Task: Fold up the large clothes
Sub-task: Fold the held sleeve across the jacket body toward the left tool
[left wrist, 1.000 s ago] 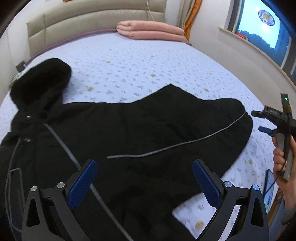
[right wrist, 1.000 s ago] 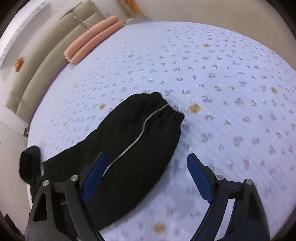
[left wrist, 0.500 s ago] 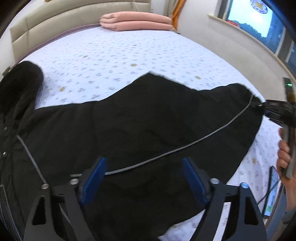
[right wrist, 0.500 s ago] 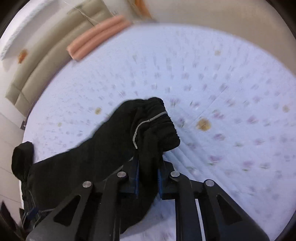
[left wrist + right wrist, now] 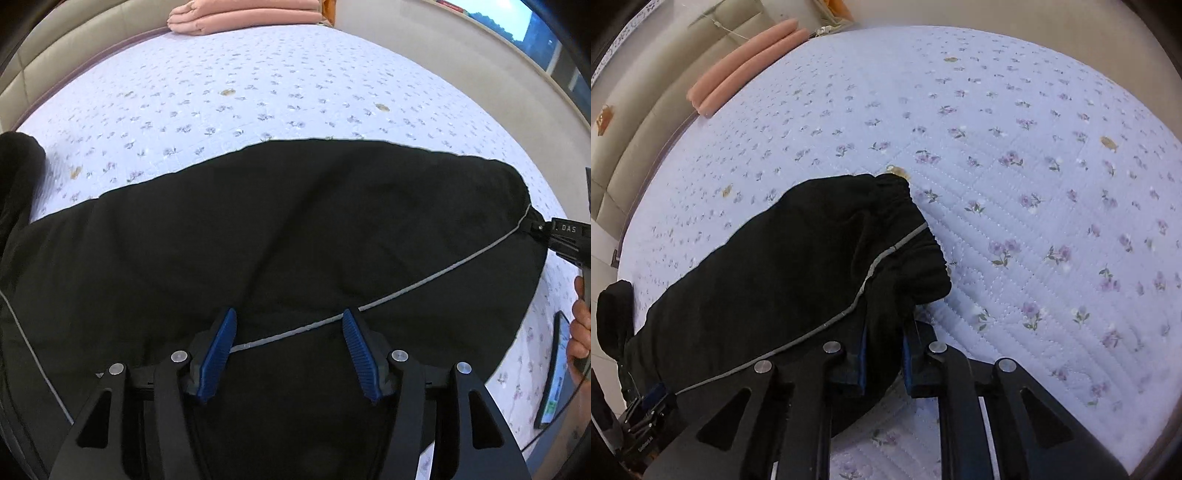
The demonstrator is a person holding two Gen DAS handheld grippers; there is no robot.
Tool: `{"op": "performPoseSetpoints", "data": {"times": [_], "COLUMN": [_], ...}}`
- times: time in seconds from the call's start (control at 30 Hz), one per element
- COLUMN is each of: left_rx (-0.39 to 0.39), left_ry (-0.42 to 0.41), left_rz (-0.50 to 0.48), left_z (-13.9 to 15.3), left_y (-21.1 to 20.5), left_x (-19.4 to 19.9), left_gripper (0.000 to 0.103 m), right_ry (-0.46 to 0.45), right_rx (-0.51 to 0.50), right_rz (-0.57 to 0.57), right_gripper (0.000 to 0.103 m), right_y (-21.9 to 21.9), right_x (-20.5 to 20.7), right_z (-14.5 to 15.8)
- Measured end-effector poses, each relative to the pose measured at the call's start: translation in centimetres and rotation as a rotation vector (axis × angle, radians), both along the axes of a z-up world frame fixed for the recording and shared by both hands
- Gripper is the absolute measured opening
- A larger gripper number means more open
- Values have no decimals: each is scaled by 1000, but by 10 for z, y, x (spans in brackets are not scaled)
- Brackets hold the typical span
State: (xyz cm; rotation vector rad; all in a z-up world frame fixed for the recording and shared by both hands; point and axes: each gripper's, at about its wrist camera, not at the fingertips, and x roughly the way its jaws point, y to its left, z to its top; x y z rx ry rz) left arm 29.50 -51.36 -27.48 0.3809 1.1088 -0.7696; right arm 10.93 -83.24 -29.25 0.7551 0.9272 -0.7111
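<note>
One black coat (image 5: 295, 229) spread on the bed (image 5: 258, 92), two grippers at work.
The right gripper (image 5: 882, 354) has its fingers clamped on the sleeve cuff (image 5: 908, 236); the left gripper (image 5: 288, 349) hovers over the sleeve, fingers apart. One folded pink blanket (image 5: 243, 14) lies by the headboard.

Home bedroom: quilted bed (image 5: 1034, 184), headboard (image 5: 646, 122)

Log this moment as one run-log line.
right gripper: shut on sleeve cuff | left gripper: open over black coat | surface: floral bedspread
</note>
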Motion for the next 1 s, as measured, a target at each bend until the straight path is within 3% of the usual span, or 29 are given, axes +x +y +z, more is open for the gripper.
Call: {"op": "performPoseSetpoints", "data": {"times": [0.17,0.33,0.47,0.63,0.83,1.0], "left_rx": [-133,-193,-186,-142,-129,-132], "left_ry": [-5,-46,-122,-196,-229,-264], "left_rz": [-1,53,127,301,465,528], "left_z": [48,104,139,167,176,164], "left_y": [48,126,207,327,455,521], "left_x": [-11,-21,-20,-19,-23,-34], "left_gripper": [63,65,72,78,78,78], "right_ry": [-61,-120,-144,-169,-202,-191], "right_rx": [-64,-165,-224,-286,-268,-269], "right_rz": [78,239,378,587,787,944], "right_gripper": [16,16,15,15,15,15], "right_y": [32,110,186,311,455,569], "right_x": [-5,16,45,101,156,202], "right_z": [58,135,179,224,240,215]}}
